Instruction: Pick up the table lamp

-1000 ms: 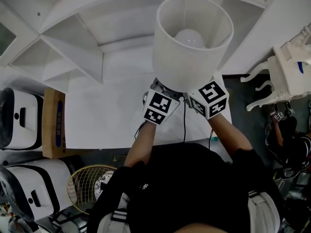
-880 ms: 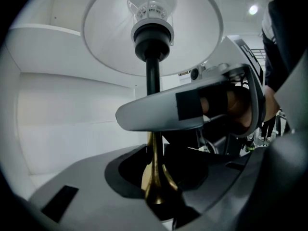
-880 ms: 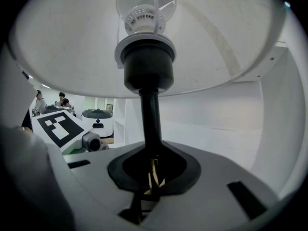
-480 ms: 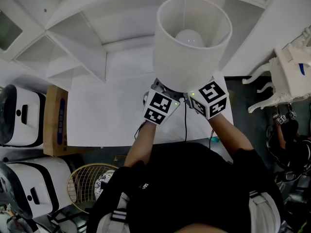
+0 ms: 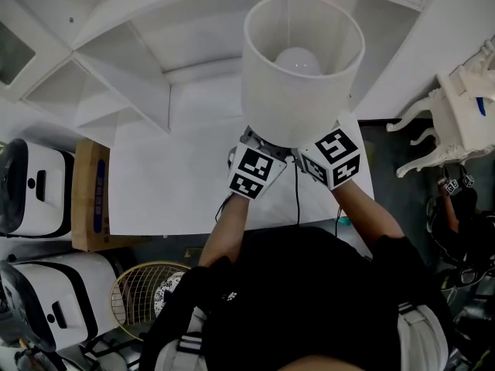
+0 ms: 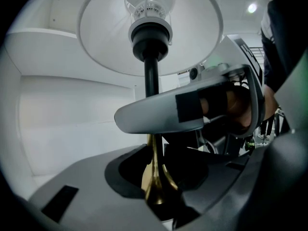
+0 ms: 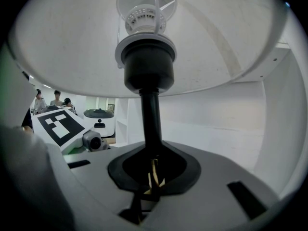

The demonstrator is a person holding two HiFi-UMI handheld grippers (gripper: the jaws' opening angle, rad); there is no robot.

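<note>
Over the white table in the head view, the table lamp stands upright in front of the person. Its white shade opens toward the camera and shows the bulb inside. The left gripper and the right gripper meet side by side just under the shade, marker cubes facing up. A black cord runs across the table between the forearms, and white shelves stand beyond the table. In the left gripper view, that gripper's jaws are clamped on the lamp's flared brass stem, which sits in the dark notch between them. A grey jaw of the right gripper crosses the stem just above, and the black post rises to the socket under the shade. In the right gripper view, the jaws stand narrow and grip the same stem, with a sliver of brass low in the notch and the black post rising out of it. The left gripper's marker cube is close by at the left.
</note>
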